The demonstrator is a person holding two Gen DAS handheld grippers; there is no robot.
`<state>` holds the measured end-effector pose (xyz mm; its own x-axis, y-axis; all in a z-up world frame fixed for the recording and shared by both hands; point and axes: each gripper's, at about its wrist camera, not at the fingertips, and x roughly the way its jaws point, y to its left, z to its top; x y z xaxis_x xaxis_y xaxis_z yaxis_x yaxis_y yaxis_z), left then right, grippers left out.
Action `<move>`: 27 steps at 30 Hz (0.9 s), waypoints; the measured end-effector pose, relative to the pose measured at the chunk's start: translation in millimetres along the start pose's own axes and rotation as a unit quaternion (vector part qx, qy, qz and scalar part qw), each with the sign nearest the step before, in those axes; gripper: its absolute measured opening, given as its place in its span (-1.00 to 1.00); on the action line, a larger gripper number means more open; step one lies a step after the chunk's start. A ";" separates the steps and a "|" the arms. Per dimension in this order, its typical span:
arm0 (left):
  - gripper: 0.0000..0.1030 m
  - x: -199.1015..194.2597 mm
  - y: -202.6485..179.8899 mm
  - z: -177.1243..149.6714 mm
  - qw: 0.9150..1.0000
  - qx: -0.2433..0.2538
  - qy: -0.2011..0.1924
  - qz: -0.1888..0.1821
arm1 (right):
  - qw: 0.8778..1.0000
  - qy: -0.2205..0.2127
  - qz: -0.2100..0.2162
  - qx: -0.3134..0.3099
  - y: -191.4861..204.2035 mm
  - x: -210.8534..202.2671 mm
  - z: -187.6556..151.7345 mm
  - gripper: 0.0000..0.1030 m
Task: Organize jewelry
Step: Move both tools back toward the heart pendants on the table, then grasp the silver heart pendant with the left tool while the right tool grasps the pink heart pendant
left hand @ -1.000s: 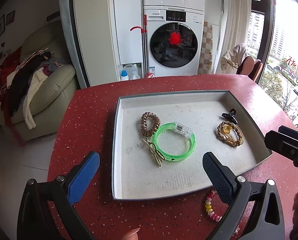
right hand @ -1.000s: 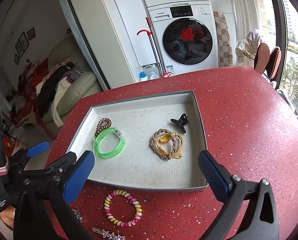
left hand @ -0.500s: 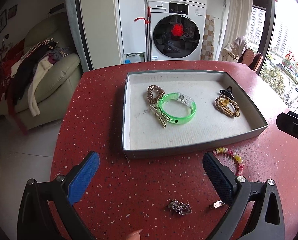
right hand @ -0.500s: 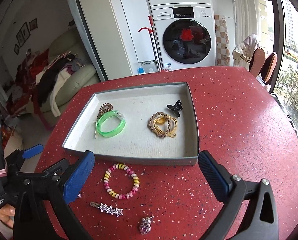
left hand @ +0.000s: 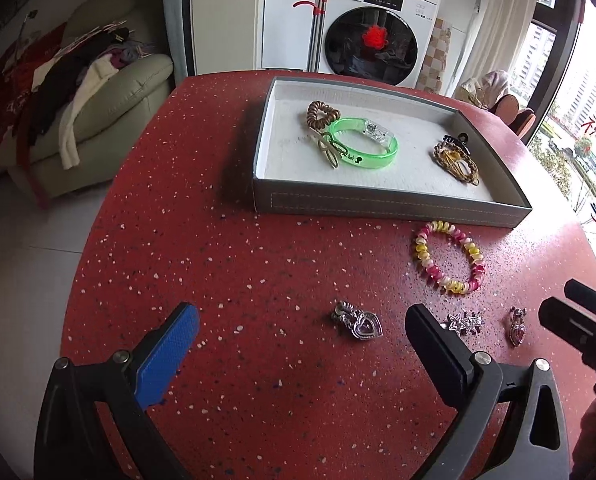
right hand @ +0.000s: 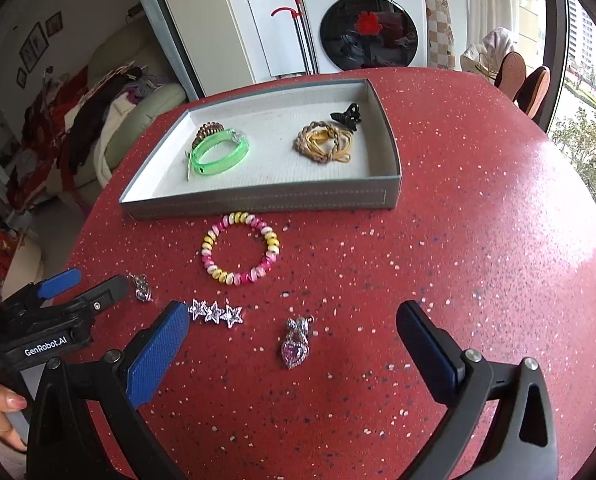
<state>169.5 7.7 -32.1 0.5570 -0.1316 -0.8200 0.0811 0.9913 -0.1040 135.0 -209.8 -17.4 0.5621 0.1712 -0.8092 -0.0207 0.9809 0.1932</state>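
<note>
Glossy speckled red tabletop (right hand: 478,220), translucent plastic green bangle (left hand: 364,148), matt tray lining.

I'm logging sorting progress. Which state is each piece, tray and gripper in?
Tray: partly filled.
Green bangle: in tray.
Braided bracelet: in tray.
Beaded bracelet: on table.
Star clip: on table.
Pink heart pendant: on table.
Left gripper: open, holding nothing.
Right gripper: open, holding nothing.

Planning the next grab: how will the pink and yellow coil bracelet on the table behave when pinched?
The coil bracelet looks like springy plastic coil, so it probably squashes and stretches rather than holding shape. Likely light. Lying flat on the table, it shouldn't roll, but glossy loops may slip between the pads.
</note>
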 end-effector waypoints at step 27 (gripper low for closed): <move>0.85 21.5 -15.8 -13.9 0.999 -0.004 0.015 0.047 | 0.995 0.010 -0.086 -0.040 16.7 20.2 -20.0 0.07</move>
<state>168.7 -10.7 -56.0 0.5360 -0.0378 -0.8433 0.0226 0.9993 -0.0304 129.4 -188.1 -41.7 0.5457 0.0017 -0.8380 0.0076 0.9999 0.0070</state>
